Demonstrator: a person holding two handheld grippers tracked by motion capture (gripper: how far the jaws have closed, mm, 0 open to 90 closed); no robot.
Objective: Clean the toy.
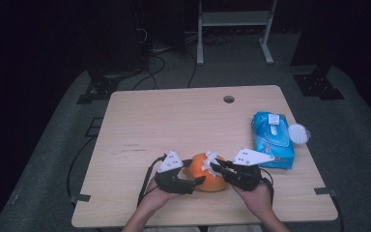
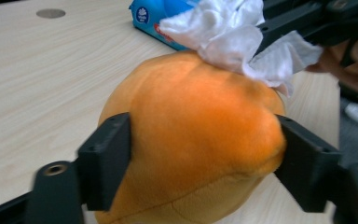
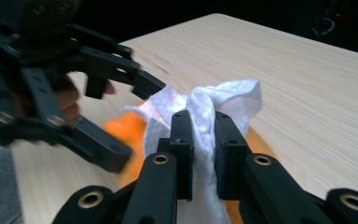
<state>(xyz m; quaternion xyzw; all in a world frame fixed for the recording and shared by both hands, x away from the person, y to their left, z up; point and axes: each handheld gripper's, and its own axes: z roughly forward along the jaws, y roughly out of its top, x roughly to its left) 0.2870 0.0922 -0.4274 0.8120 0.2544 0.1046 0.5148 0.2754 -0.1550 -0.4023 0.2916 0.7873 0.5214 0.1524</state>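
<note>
An orange plush ball (image 1: 208, 182) rests on the wooden table (image 1: 174, 121) near its front edge. My left gripper (image 1: 196, 173) is shut on it, one black pad (image 2: 105, 161) pressing into each side of the soft body (image 2: 200, 140). A crumpled white wipe (image 1: 208, 160) lies on top of the ball. My right gripper (image 3: 204, 140) is shut on the wipe (image 3: 214, 100), which is pinched between its two narrow jaws and held against the ball's top (image 3: 121, 128). The wipe (image 2: 228, 32) shows above the ball in the left gripper view.
A blue pack of wet wipes (image 1: 272, 140) lies at the right of the table, with a white round lid (image 1: 298, 133) beside it at the edge. A cable hole (image 1: 229, 99) is near the far edge. Stands and cables crowd the dark floor beyond.
</note>
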